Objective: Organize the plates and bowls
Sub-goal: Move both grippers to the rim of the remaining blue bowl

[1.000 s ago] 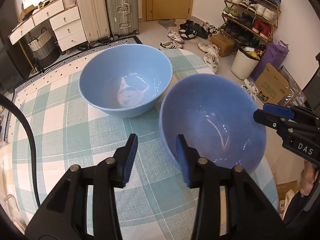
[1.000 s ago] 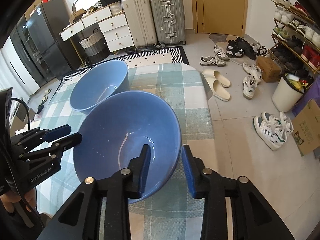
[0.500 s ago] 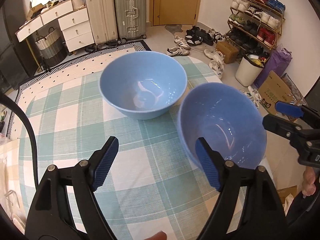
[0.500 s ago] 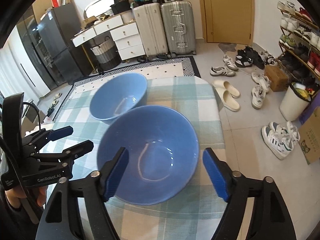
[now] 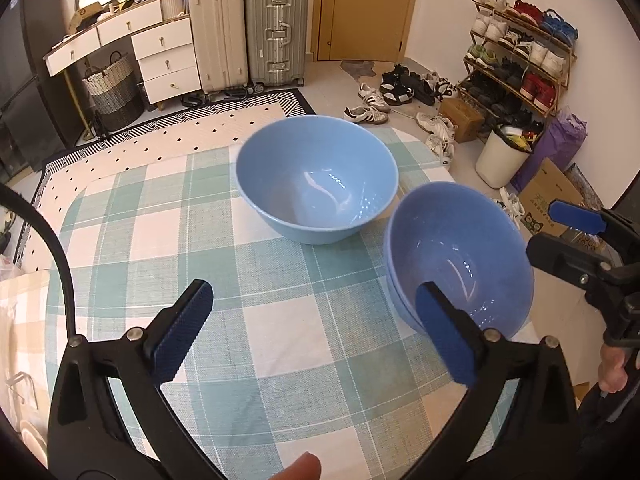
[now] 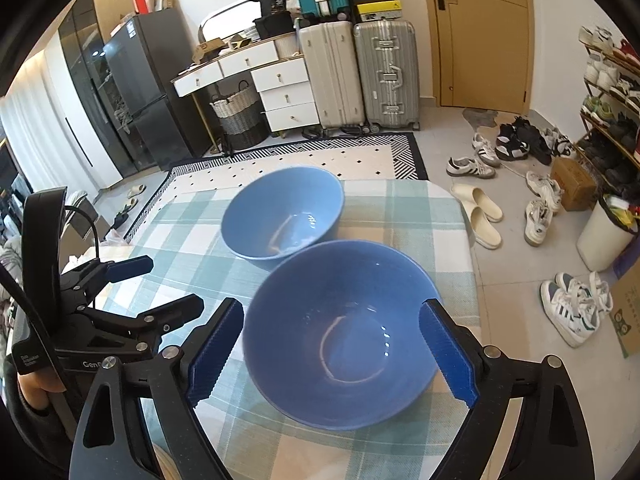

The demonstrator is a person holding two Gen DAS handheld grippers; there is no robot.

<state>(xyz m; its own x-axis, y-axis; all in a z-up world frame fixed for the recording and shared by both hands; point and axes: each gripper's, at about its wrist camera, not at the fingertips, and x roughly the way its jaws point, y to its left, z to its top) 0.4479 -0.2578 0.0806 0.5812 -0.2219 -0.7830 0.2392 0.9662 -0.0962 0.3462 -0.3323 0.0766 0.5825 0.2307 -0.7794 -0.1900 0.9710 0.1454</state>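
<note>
two blue bowls on the checked table, both grippers off them

while both sets of tongs are spreading, i list what my cameras give me.

item one: near bowl (image 6: 340, 332), blue, upright on the table (image 5: 280, 336), close to its right-hand edge. in the left wrist view a second rim line shows low on its side, so it may be two bowls nested; i cannot tell for certain.

item two: far bowl (image 5: 316, 178), blue, upright, empty, just beyond the near bowl toward the rug. in the right wrist view their rims overlap; whether they touch i cannot tell.

item three: left gripper (image 5: 312, 332), jaws wide and opening, only tablecloth between the pads. its right finger (image 5: 444, 336) overlaps the near bowl's rim in the view, with no grip on it.

item four: right gripper (image 6: 332, 356), jaws opening. the near bowl sits between the pads, which stand clear of its sides.

item five: green-and-white checked cloth covering the table.

item six: floor beyond, with a patterned rug (image 6: 320, 156), two suitcases (image 6: 360, 72) by a white dresser (image 6: 272, 84), scattered shoes (image 6: 480, 152), a shoe rack (image 5: 520, 52).
</note>
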